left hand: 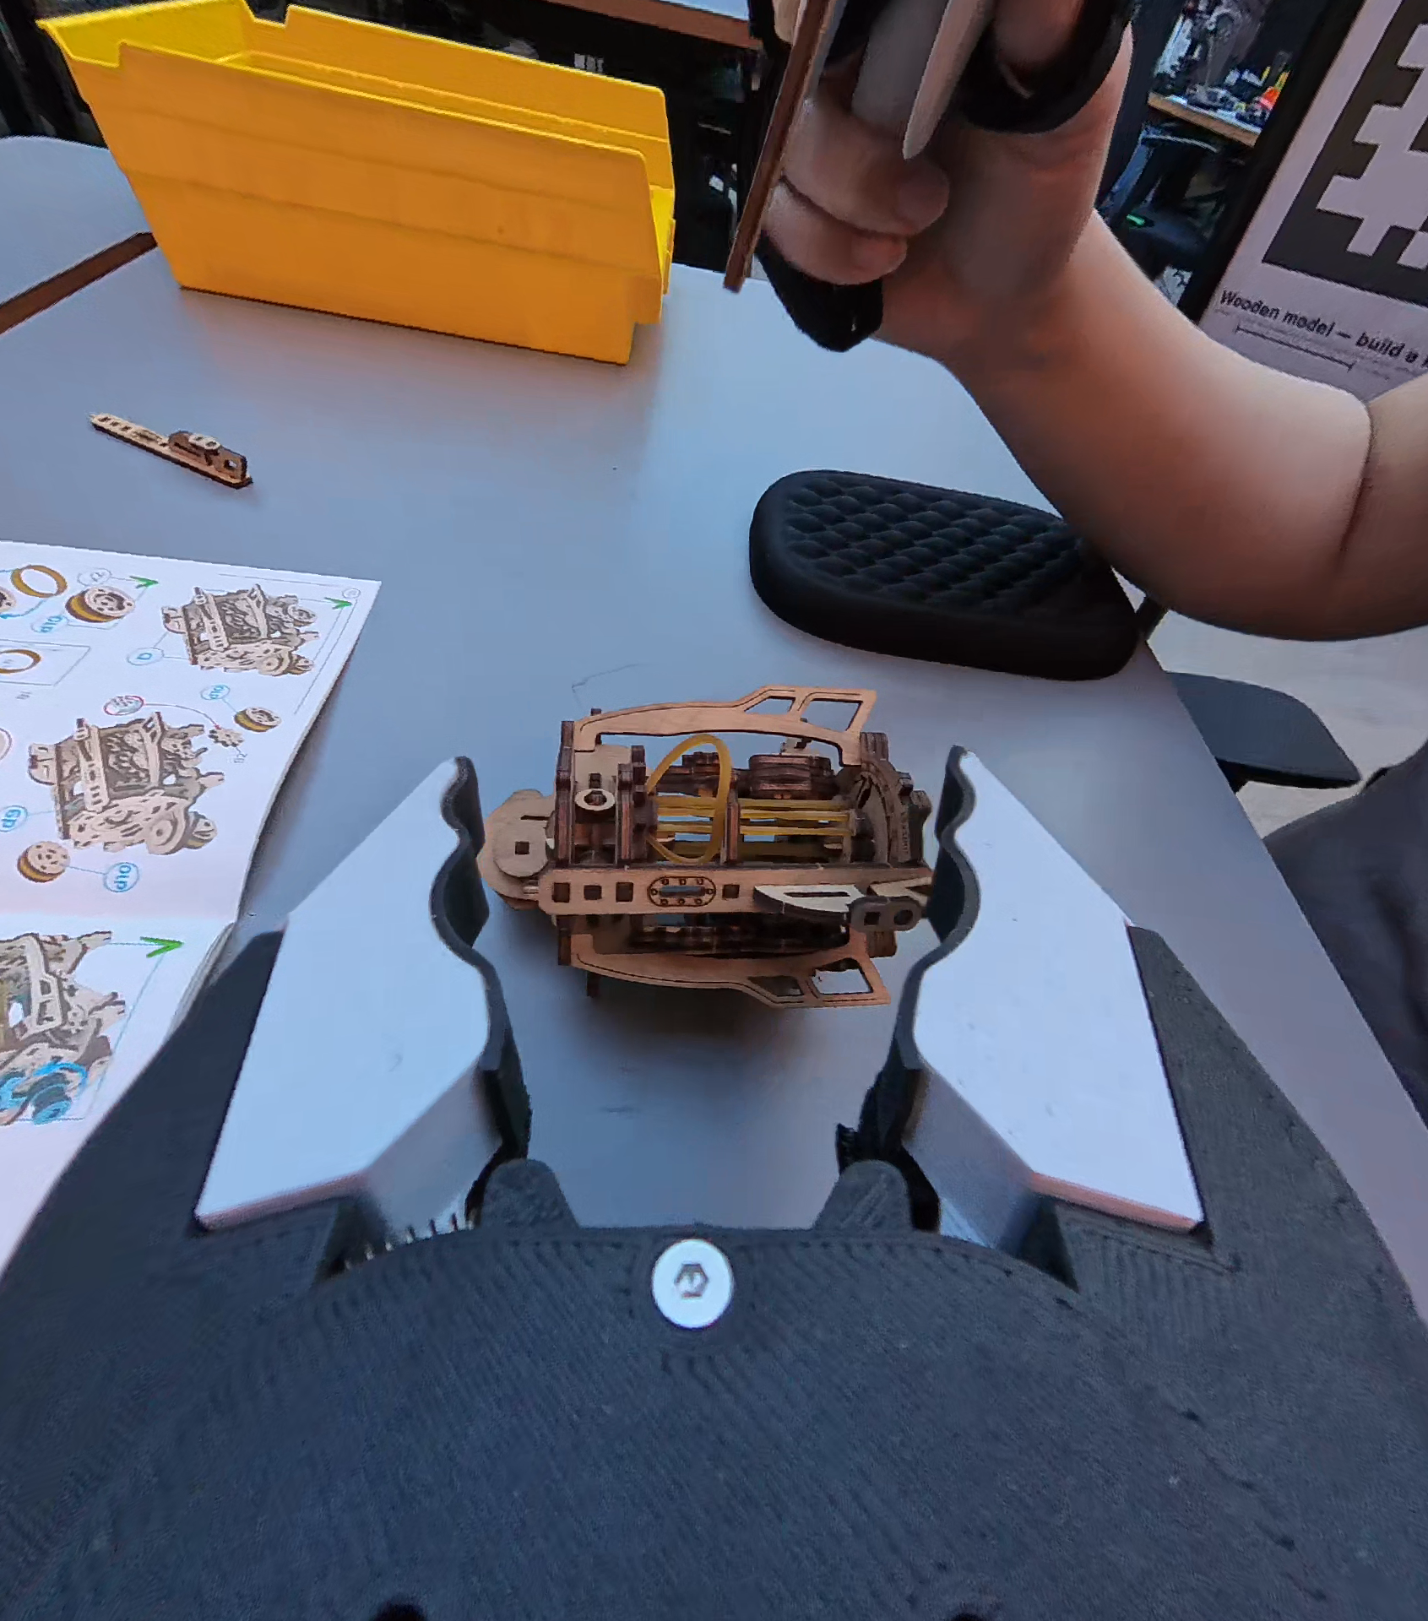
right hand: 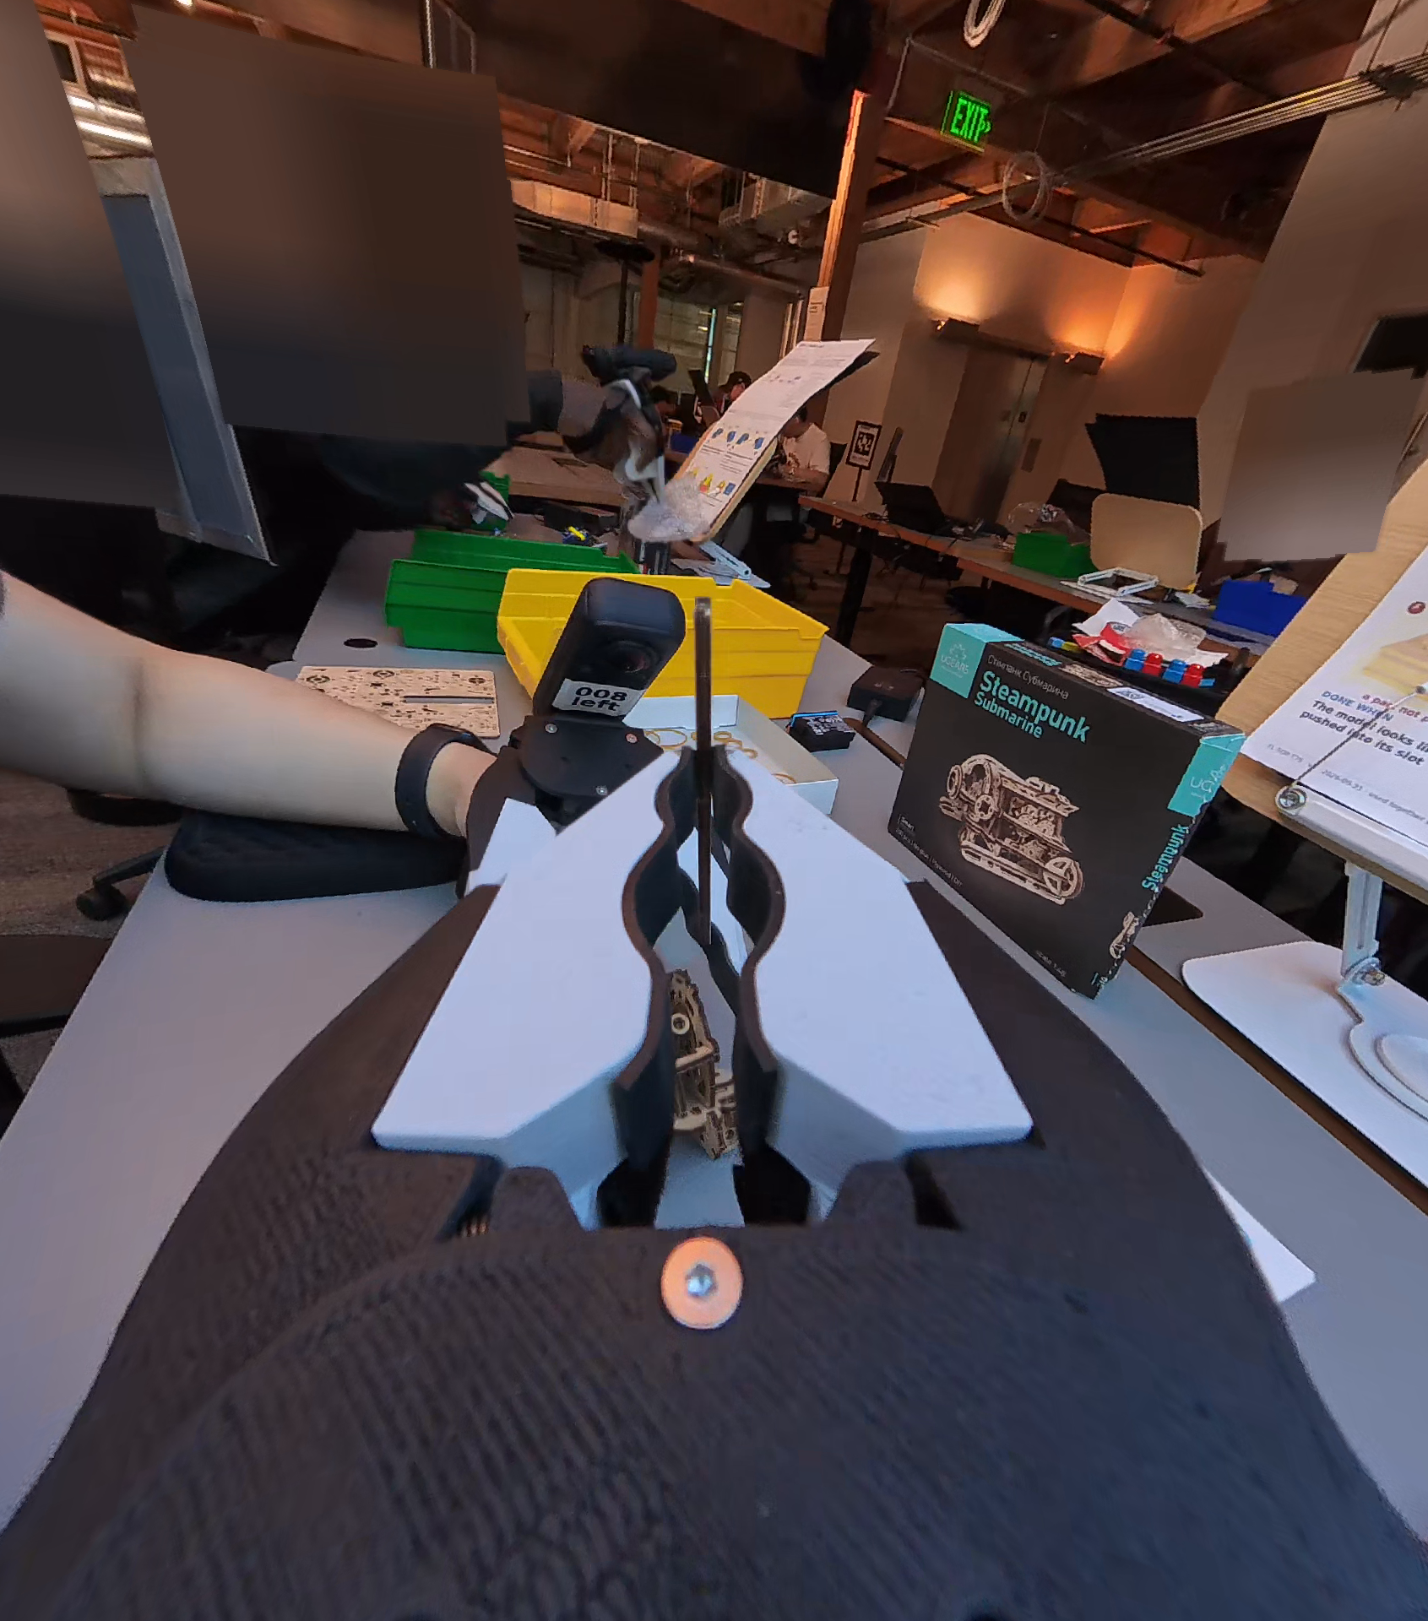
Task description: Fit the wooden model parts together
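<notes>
Left wrist and right wrist views of a grey table (left hand: 447, 491) during assembly of a wooden kit. The wooden model (left hand: 714, 846), a partly built frame wound with yellow rubber bands, rests on the table between the tips of the left gripper (left hand: 706, 842). That gripper's jaws stand wide apart, one fingertip on either side of the model, and hold nothing; whether the tips touch the wood cannot be told.

The right gripper (right hand: 703, 794) is raised above the table with its jaws nearly together, clamped on a thin wooden sheet (right hand: 702, 702) seen edge-on and upright. In the left wrist view the same sheet (left hand: 771, 149) appears at the top of the frame, beside the hand (left hand: 894, 228) that holds the right gripper.

Surroundings: an open instruction booklet (left hand: 105, 728) lies left of the model; a small wooden strip (left hand: 175, 449) lies apart, farther back; a black padded rest (left hand: 929, 570) sits behind and to the right of the model, near the table's curved right edge. A yellow bin (left hand: 377, 184) stands at the far side; its contents are not visible. In the right wrist view a green bin (right hand: 464, 583) stands behind a yellow bin (right hand: 666, 640), a dark kit box (right hand: 1061, 798) stands upright on the right, and a white stand (right hand: 1394, 1035) carrying a printed board occupies the far right. Bare table surface surrounds the model on all sides.
</notes>
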{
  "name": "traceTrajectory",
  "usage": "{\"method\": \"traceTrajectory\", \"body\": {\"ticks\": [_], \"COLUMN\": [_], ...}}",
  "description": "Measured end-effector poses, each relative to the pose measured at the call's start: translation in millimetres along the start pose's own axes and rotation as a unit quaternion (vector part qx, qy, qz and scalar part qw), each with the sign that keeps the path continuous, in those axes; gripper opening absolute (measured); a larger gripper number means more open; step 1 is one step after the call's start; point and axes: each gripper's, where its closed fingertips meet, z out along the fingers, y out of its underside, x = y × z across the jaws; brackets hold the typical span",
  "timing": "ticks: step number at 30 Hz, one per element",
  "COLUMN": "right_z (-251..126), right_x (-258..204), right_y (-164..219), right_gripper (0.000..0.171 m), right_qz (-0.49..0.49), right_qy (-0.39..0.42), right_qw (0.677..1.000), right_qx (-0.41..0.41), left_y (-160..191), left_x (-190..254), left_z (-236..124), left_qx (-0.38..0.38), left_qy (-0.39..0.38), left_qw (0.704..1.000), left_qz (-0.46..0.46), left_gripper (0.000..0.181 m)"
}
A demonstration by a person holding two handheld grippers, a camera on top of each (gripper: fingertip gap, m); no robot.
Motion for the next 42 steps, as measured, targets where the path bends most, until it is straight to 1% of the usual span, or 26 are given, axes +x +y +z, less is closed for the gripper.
{"method": "traceTrajectory", "body": {"ticks": [2, 8, 11, 17, 21, 25, 33, 42], "right_z": [-0.5, 1.2, 3.8, 15.9, 15.8, 5.7, -8.1, -2.4], "right_x": [-0.8, 1.4, 4.6, 11.0, 13.6, 14.0, 18.2, 19.2], "right_y": [-0.8, 0.4, 0.7, -0.9, 3.2, 7.0, 8.3, 7.4], "right_gripper": [0.0, 0.001, 0.001, 0.0, 0.0, 0.0, 0.001, 0.0], "right_qz": [-0.006, -0.011, -0.013, -0.024, -0.014, 0.009, 0.039, 0.041], "right_qy": [-0.009, -0.032, -0.04, -0.049, -0.036, -0.031, -0.028, -0.037], "right_qw": [1.0, 0.999, 0.999, 0.998, 0.999, 0.999, 0.997, 0.996], "right_qx": [-0.001, -0.005, -0.008, -0.016, 0.003, 0.027, 0.066, 0.065], "left_y": [-5.7, -10.9, -11.5, -16.2, -10.9, -6.4, 0.0, -0.6], "left_x": [2.1, -6.5, -11.1, -13.0, -13.2, -7.8, -4.1, -5.3], "left_z": [-1.6, -7.5, -9.3, -8.1, -9.8, -9.5, -1.3, 0.6], "left_qx": [0.015, 0.026, 0.023, 0.017, 0.029, 0.04, 0.024, 0.013], "left_qy": [-0.004, -0.033, -0.037, -0.034, -0.036, -0.037, -0.046, -0.076], "left_qw": [1.0, 0.999, 0.999, 0.999, 0.999, 0.999, 0.998, 0.996], "left_qz": [-0.003, 0.002, -0.005, 0.011, 0.008, 0.003, 0.021, 0.039], "left_gripper": [0.102, 0.102, 0.102, 0.102, 0.102, 0.103, 0.105, 0.107]}}
